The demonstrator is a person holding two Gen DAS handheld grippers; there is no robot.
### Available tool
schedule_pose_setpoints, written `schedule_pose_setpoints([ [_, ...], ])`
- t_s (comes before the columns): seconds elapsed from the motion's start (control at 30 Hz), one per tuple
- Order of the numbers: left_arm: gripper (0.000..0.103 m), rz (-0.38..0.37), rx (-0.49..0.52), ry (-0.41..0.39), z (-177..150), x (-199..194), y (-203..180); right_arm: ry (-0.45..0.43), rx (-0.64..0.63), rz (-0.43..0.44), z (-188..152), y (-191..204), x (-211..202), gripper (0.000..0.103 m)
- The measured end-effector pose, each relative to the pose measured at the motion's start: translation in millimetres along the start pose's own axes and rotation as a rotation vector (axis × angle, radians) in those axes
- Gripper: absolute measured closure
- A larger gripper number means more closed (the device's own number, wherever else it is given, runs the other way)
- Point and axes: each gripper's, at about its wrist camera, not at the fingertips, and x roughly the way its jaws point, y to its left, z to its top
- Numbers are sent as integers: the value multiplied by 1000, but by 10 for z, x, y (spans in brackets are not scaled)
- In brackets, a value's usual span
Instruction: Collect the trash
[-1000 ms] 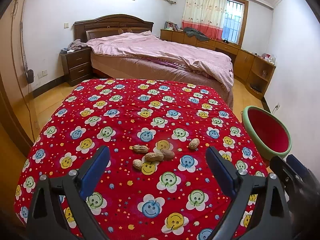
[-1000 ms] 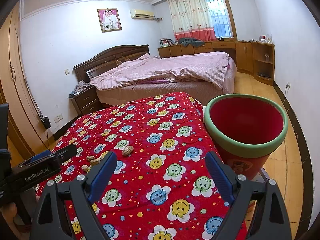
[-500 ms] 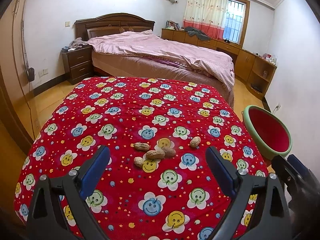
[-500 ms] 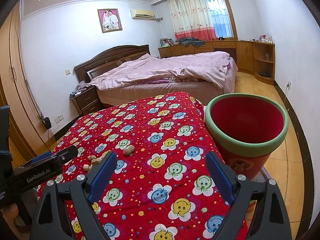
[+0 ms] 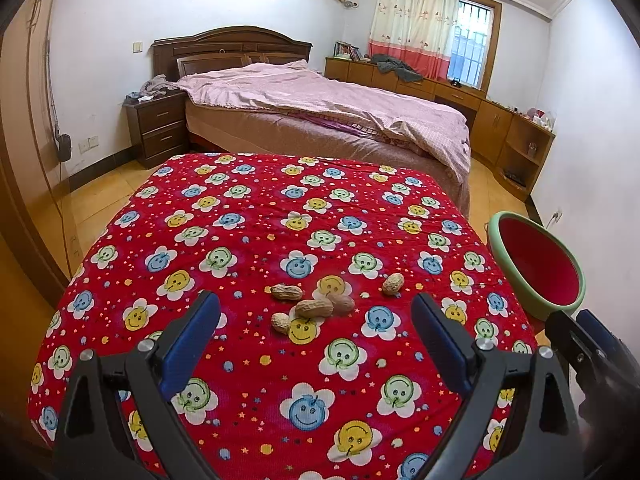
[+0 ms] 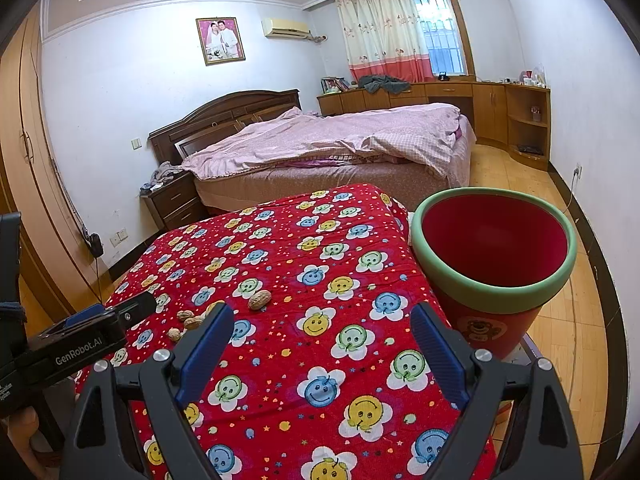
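Observation:
Several peanut shells [image 5: 314, 307] lie in a small cluster on the red smiley-print tablecloth [image 5: 256, 240], with one more shell [image 5: 393, 283] apart to the right. My left gripper [image 5: 316, 320] is open and empty, just short of the cluster. A red bin with a green rim [image 6: 494, 258] stands off the table's right edge; it also shows in the left wrist view [image 5: 538, 266]. My right gripper [image 6: 320, 332] is open and empty above the cloth, left of the bin. The shells [image 6: 260, 300] lie to its far left.
A bed with a pink quilt [image 5: 320, 100] stands behind the table, with a nightstand [image 5: 158, 128] on its left. Wooden cabinets [image 5: 500, 120] run along the far and right walls. The left gripper body [image 6: 72, 344] shows in the right wrist view.
The left wrist view has tilted up and back slightly, so the shells sit a little lower in it. The right gripper has barely moved. Both stay open.

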Motion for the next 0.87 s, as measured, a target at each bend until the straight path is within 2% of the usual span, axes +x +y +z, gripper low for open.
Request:
schedule_pose_setpoints([
  [0.87, 8, 1, -5, -5, 26, 9, 54, -2, -1, -1, -6, 10, -10, 11],
])
